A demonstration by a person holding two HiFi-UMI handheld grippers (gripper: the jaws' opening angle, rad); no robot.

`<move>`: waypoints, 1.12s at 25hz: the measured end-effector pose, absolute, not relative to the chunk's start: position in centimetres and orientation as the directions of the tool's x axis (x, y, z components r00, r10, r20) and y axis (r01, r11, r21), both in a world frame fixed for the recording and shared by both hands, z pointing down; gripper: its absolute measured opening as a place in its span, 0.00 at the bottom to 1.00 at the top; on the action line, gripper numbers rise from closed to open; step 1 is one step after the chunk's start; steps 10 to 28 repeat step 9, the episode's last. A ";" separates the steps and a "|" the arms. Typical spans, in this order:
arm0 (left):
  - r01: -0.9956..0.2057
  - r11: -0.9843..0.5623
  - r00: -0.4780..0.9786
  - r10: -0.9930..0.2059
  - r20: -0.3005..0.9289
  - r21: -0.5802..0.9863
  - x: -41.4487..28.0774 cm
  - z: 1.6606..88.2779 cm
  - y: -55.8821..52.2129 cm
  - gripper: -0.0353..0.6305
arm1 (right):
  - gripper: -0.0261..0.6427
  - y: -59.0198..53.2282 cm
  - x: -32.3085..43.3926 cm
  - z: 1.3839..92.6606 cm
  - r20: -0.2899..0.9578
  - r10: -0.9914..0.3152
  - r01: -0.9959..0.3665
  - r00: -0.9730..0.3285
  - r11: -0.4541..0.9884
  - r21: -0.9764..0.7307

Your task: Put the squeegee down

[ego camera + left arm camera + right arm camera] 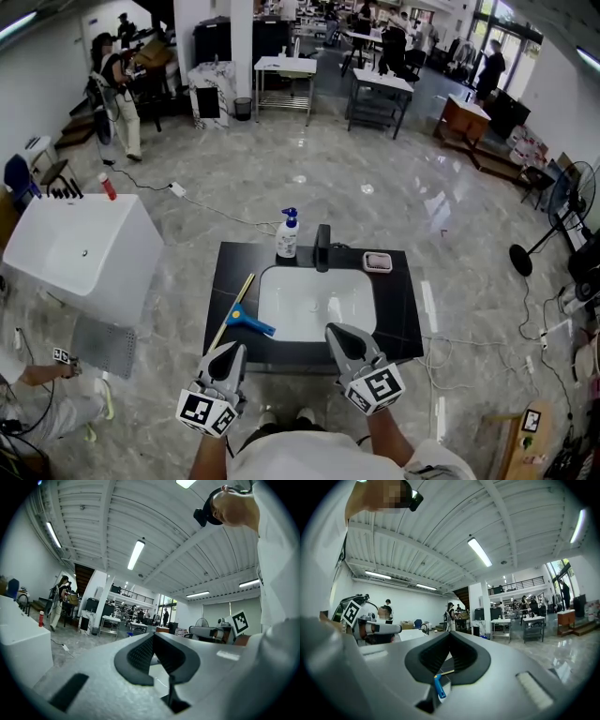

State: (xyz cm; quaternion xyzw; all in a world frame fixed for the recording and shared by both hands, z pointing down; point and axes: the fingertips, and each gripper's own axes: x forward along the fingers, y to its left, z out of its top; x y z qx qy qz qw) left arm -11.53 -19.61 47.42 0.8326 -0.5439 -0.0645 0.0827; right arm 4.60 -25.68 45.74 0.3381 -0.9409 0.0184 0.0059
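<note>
Yellow-handled squeegee flat on left side of black countertop, blue head at rim of white basin, in neither gripper's jaws. Left gripper by handle's near end, jaws closed together, empty. Right gripper at counter's front edge, jaws closed, empty. Soap bottle, faucet, soap dish along back.

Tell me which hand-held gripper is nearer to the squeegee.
Left. The left hand-held gripper is close to the lower end of the squeegee; the right hand-held gripper is farther off, to its right, at the front rim of the basin.
</note>
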 end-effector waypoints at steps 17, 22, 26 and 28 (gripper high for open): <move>-0.894 -0.395 0.402 -0.915 -0.011 0.213 -11.1 47.7 -19.4 0.05 | 0.04 -25.3 5.0 44.8 0.018 -0.656 -0.656 -0.754 0.754 0.030; -0.894 -0.395 0.402 -0.915 -0.011 0.213 -11.1 47.7 -19.4 0.05 | 0.04 -25.3 5.0 44.8 0.018 -0.656 -0.656 -0.754 0.754 0.030; -0.894 -0.395 0.402 -0.915 -0.011 0.213 -11.1 47.7 -19.4 0.05 | 0.04 -25.3 5.0 44.8 0.018 -0.656 -0.656 -0.754 0.754 0.030; -0.894 -0.395 0.402 -0.915 -0.011 0.213 -11.1 47.7 -19.4 0.05 | 0.04 -25.3 5.0 44.8 0.018 -0.656 -0.656 -0.754 0.754 0.030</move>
